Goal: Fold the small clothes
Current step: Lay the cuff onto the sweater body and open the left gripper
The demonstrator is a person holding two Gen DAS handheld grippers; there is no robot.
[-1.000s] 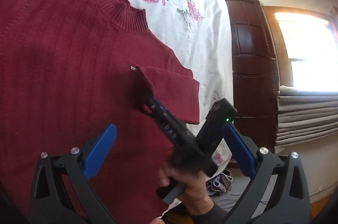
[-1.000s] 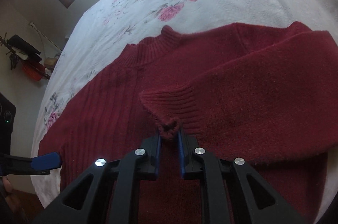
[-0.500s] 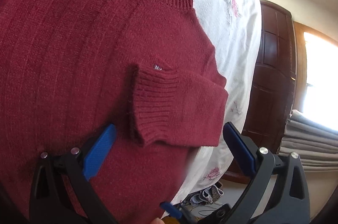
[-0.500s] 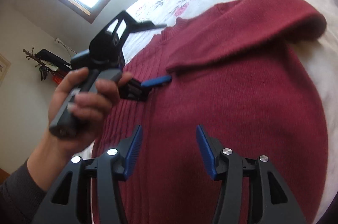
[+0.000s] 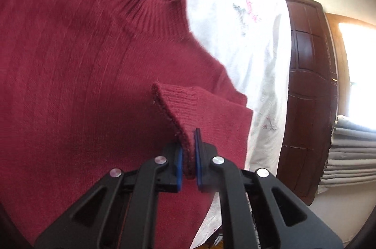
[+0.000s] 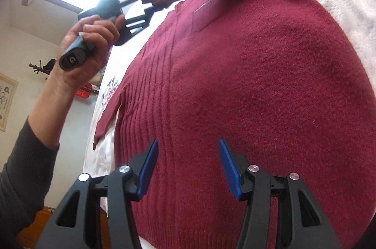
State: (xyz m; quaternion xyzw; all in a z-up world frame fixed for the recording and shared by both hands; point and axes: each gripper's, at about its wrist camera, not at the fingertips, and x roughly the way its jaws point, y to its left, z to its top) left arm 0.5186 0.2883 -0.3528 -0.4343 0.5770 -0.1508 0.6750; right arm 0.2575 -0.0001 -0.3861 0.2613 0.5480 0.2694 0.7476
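On the bed (image 5: 263, 42), over its floral sheet, the red sweater (image 5: 77, 75) lies spread flat, collar toward the far edge. My left tool (image 5: 188, 161) has its blue pads pinched together on the ribbed cuff (image 5: 181, 105) of one sleeve, which is folded across the sweater's body; in the right view that tool (image 6: 156, 3) holds the sleeve raised, taut above the chest, the person's hand (image 6: 88, 44) gripping its handle. My right tool (image 6: 188, 166) hangs with its fingers spread apart over the sweater's lower body near the hem, gripping nothing.
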